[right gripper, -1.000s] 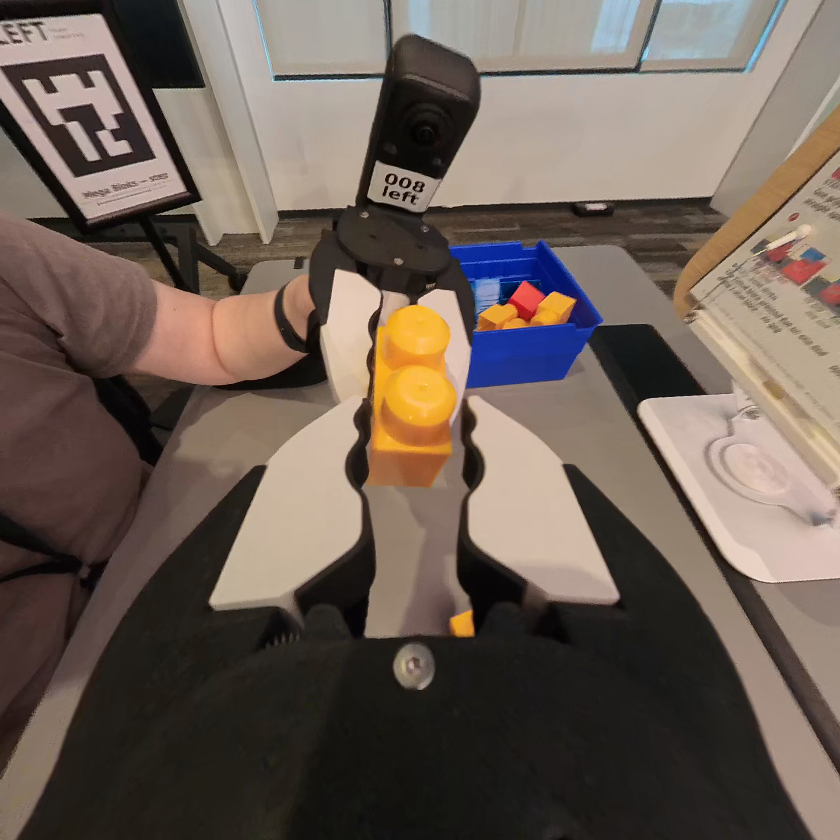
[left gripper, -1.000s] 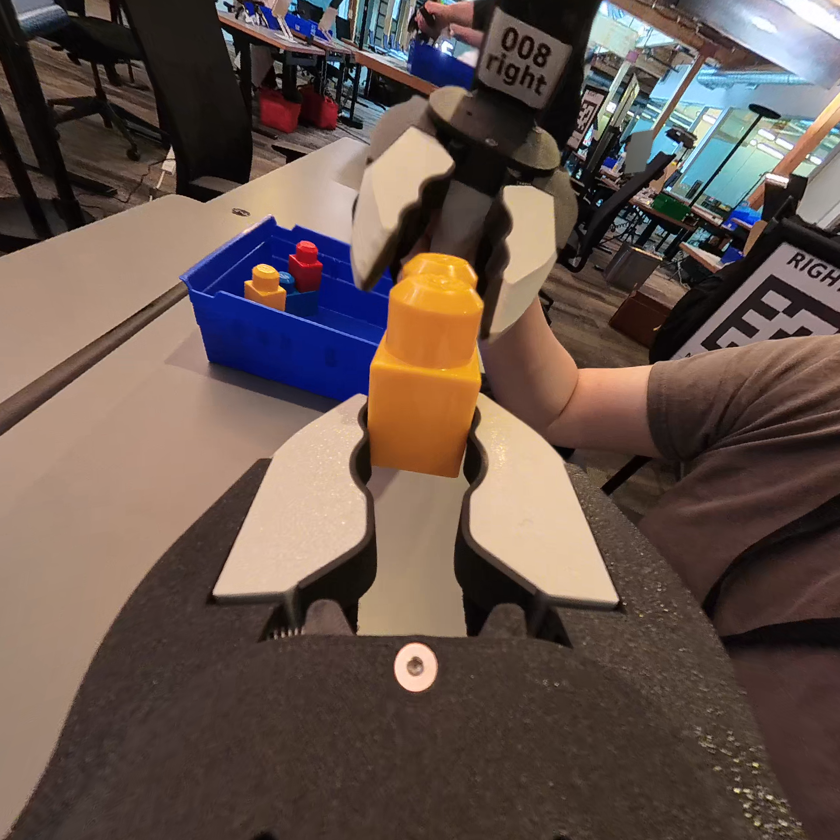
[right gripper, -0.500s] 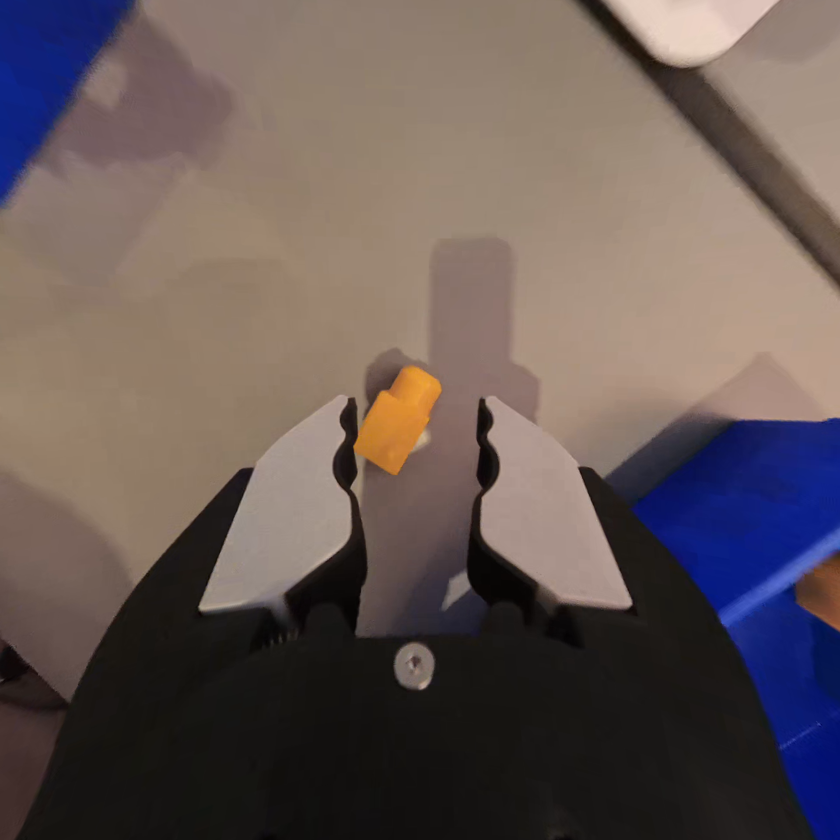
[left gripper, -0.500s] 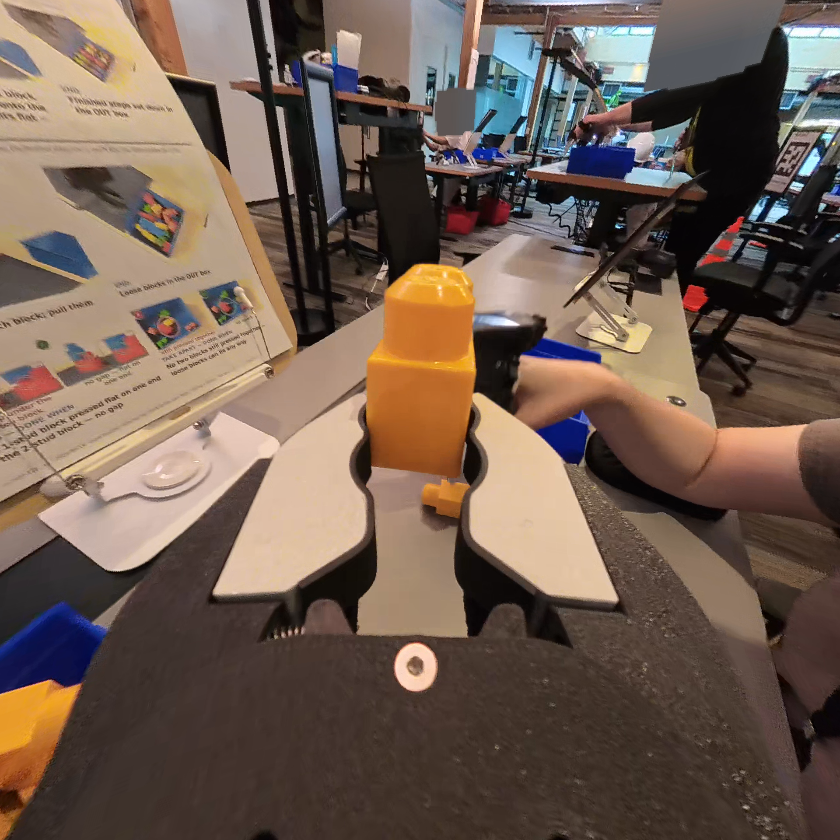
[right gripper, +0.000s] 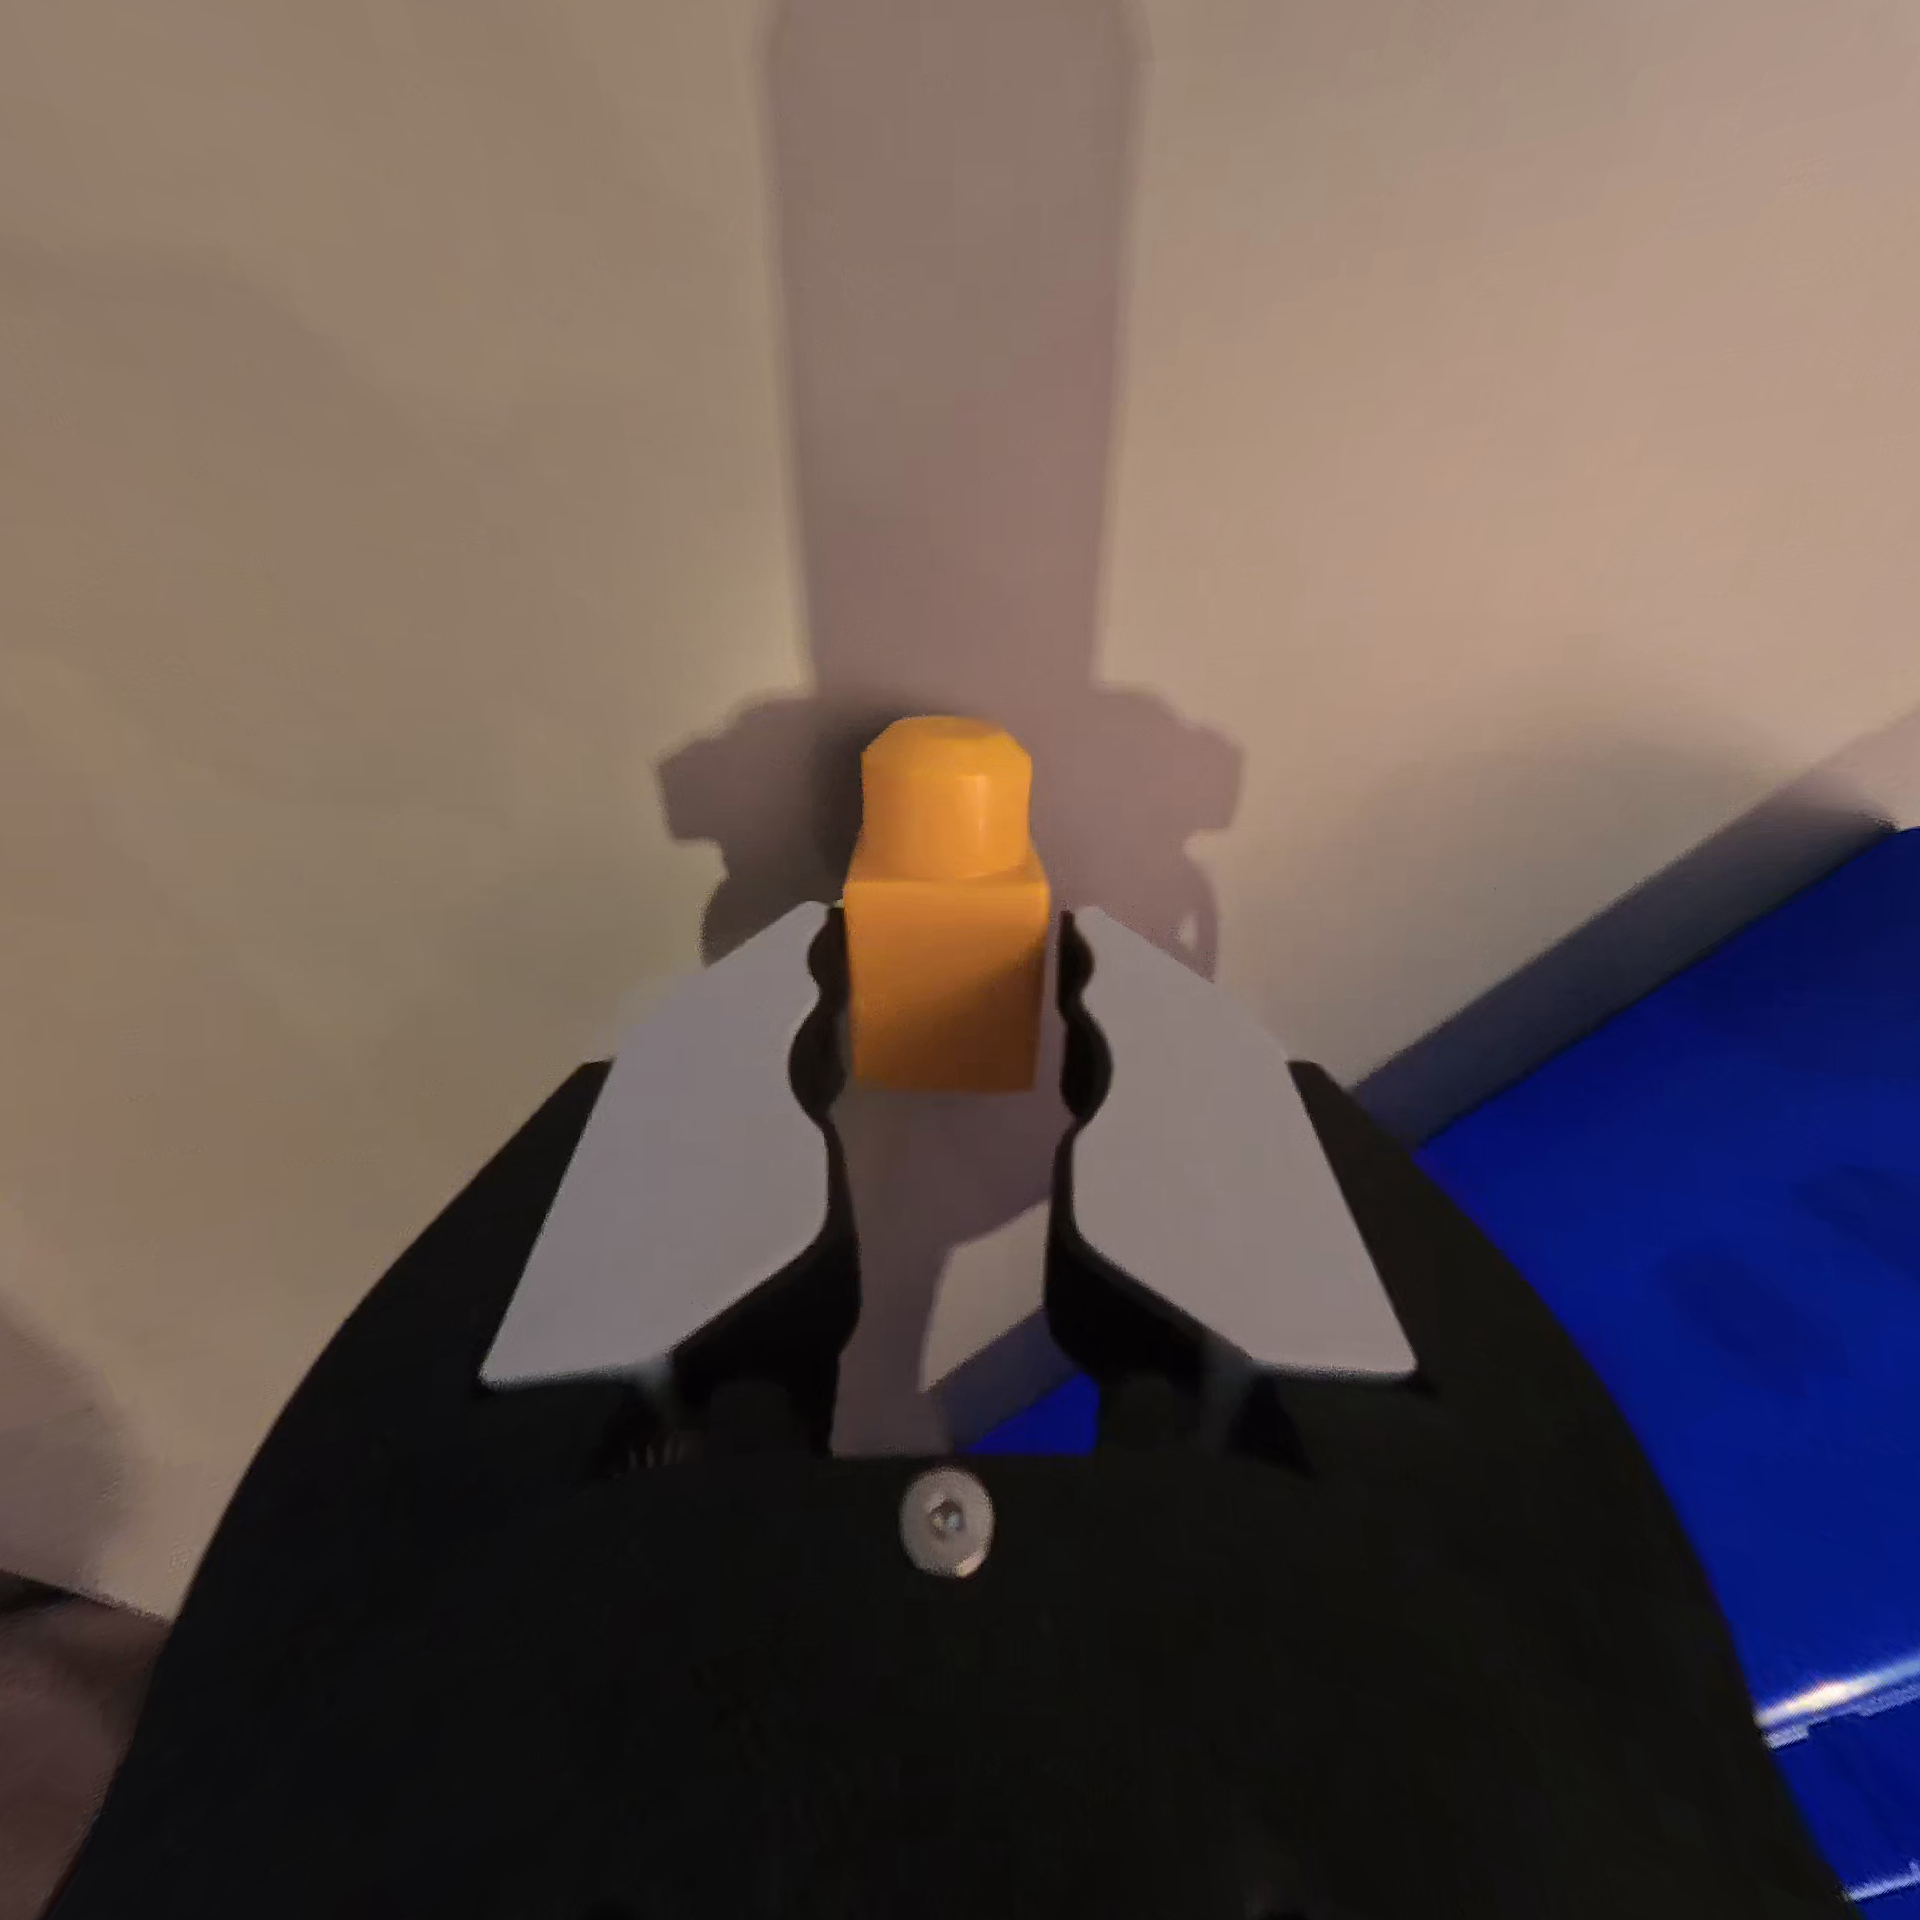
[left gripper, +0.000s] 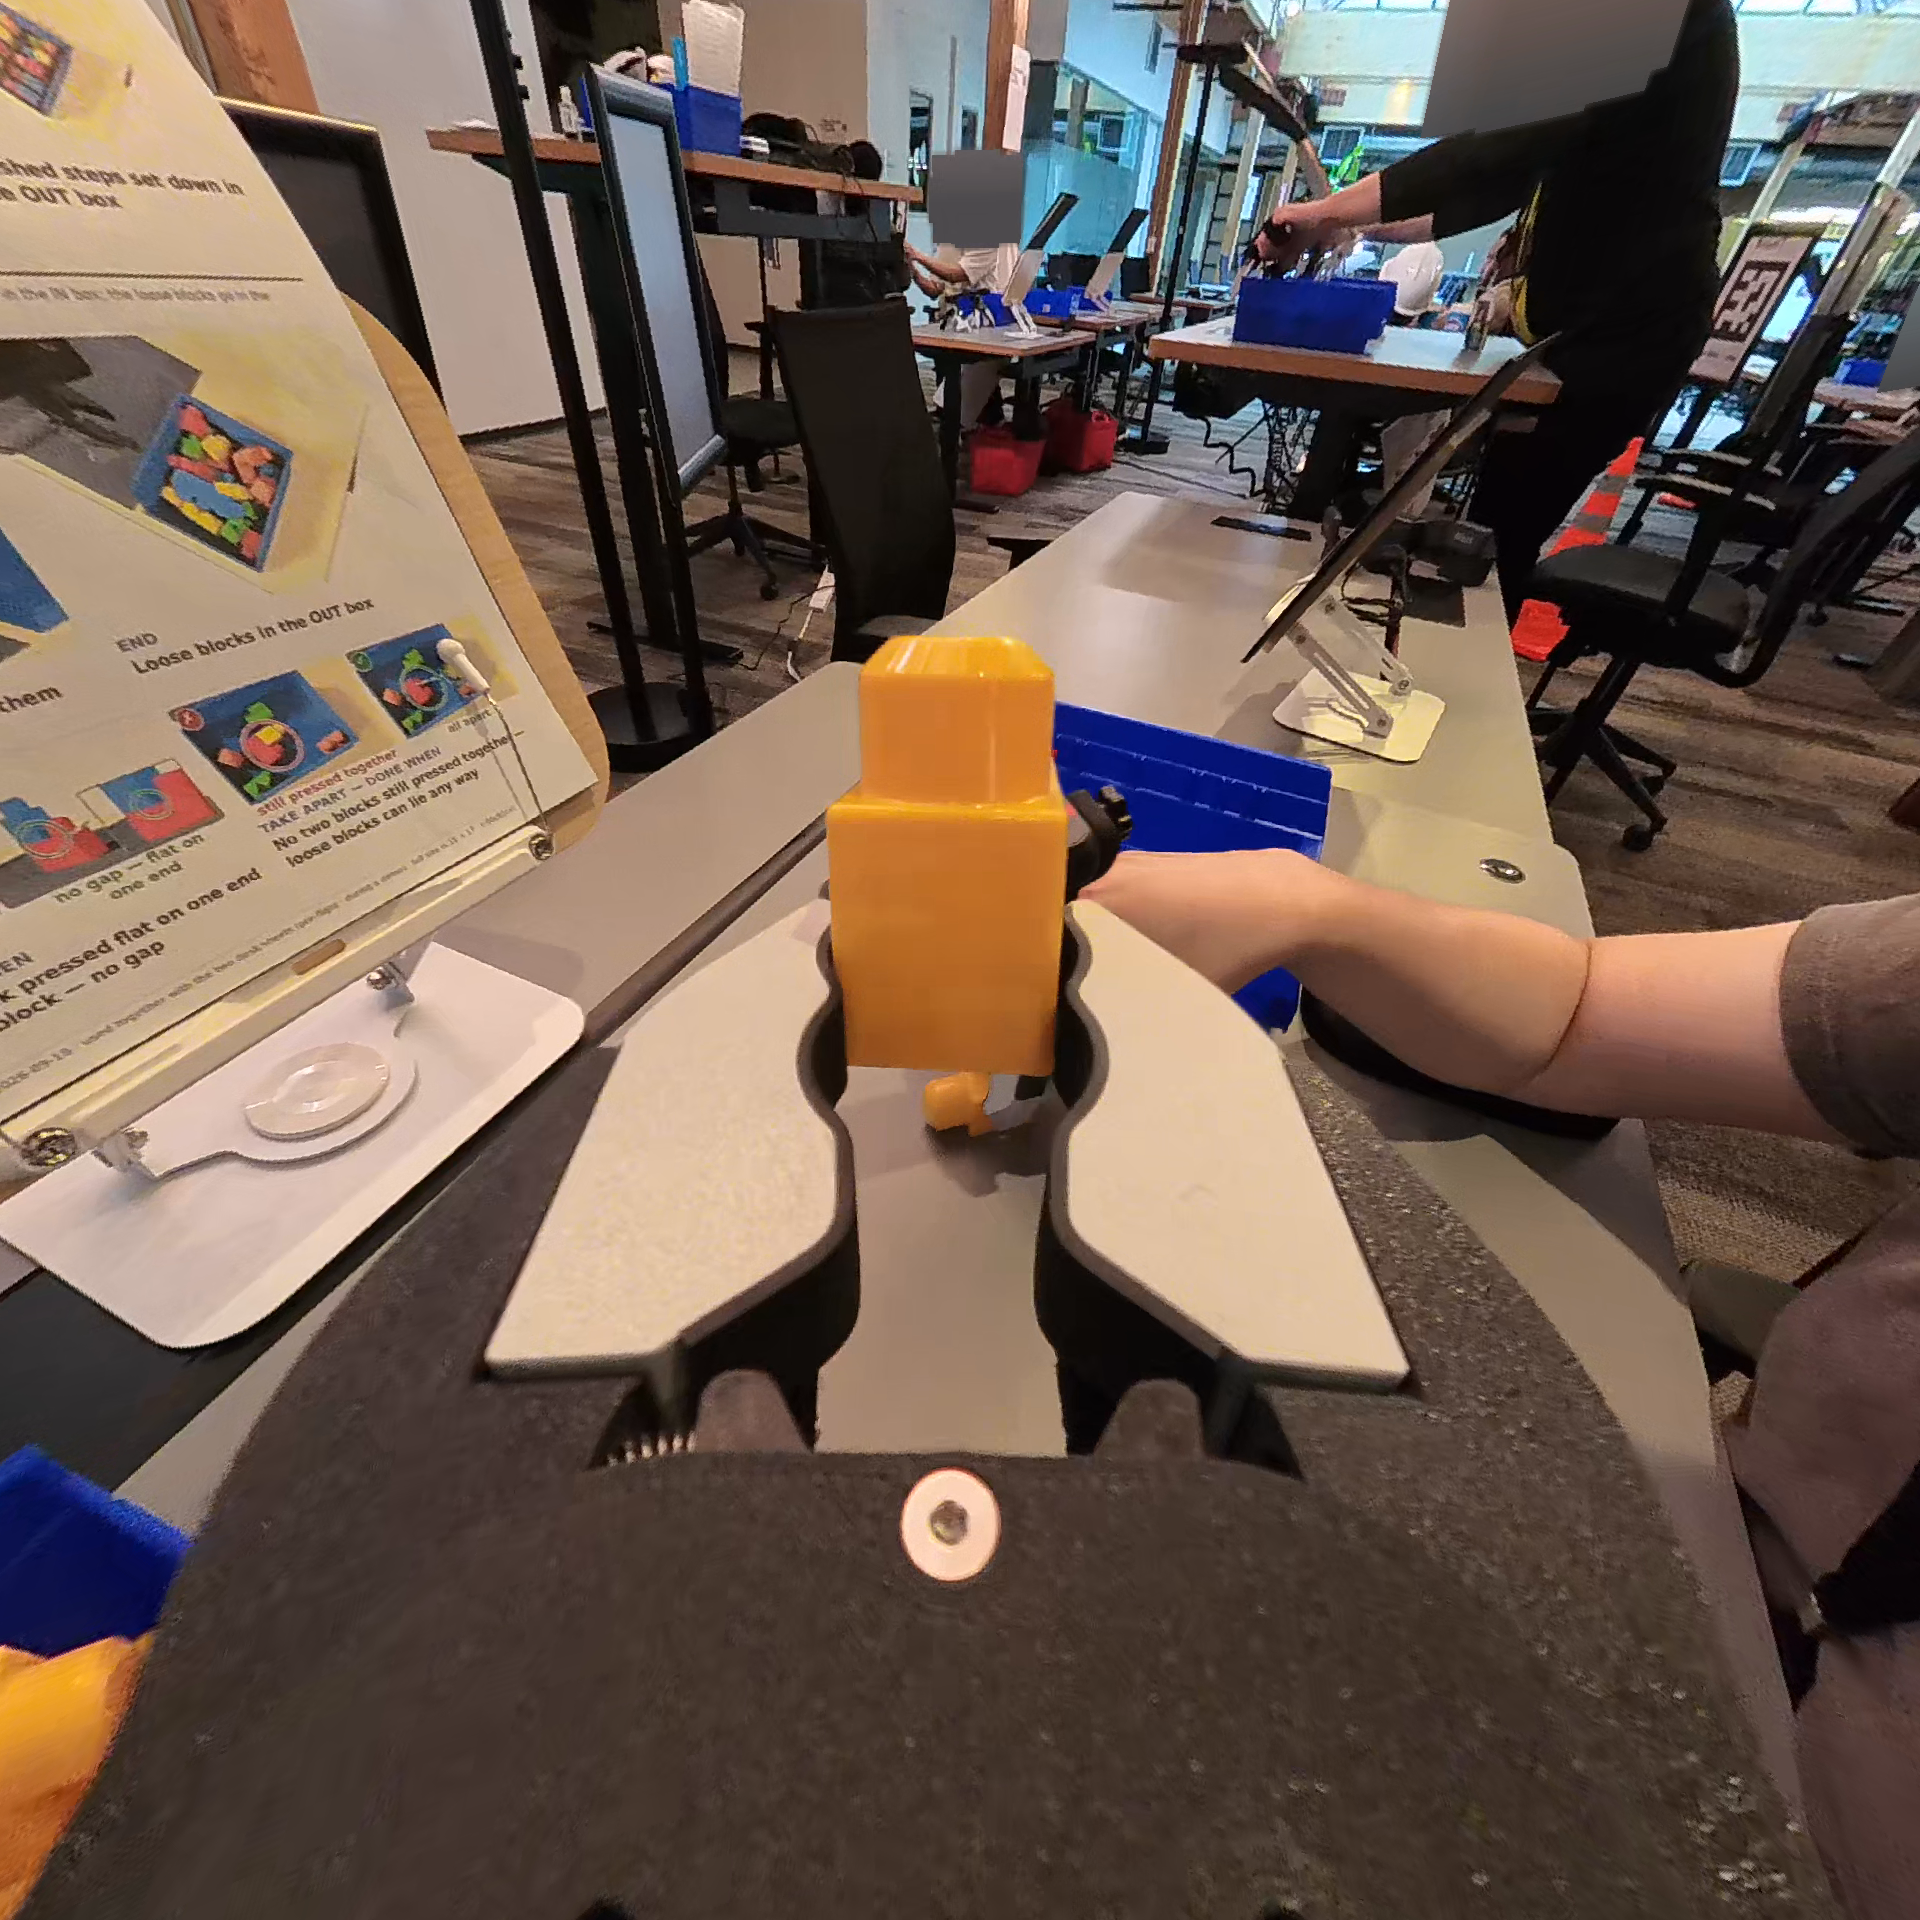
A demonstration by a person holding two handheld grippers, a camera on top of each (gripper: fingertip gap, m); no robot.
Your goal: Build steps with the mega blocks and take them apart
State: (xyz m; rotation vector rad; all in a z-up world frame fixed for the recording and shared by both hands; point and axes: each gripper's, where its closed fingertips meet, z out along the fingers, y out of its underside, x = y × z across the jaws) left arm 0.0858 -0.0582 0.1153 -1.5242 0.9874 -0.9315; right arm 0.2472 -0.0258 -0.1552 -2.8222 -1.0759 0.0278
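Note:
My left gripper [left gripper: 945, 935] is shut on a large orange block [left gripper: 945, 862], held upright with its studs up above the grey table [left gripper: 707, 790]. Beyond it a small orange one-stud block [left gripper: 951, 1103] lies on the table. In the right wrist view my right gripper [right gripper: 945, 925] points down at the table, and its fingertips close on the sides of this small orange block [right gripper: 943, 977], stud pointing away. Part of the right gripper [left gripper: 1096, 831] shows behind the large block.
A blue bin [left gripper: 1195, 790] stands behind the blocks and its edge shows in the right wrist view [right gripper: 1714, 1247]. An instruction board [left gripper: 208, 623] on a white base [left gripper: 260, 1143] stands left. Another blue bin [left gripper: 62, 1548] is at the near left. A person's forearm [left gripper: 1403, 966] reaches in from the right. Some 30 cm of space lies between my two pairs of fingers.
The right gripper let go of the large block, swung down to the table and narrowed its jaws around the small orange block. The left gripper turned away, still holding the large block.

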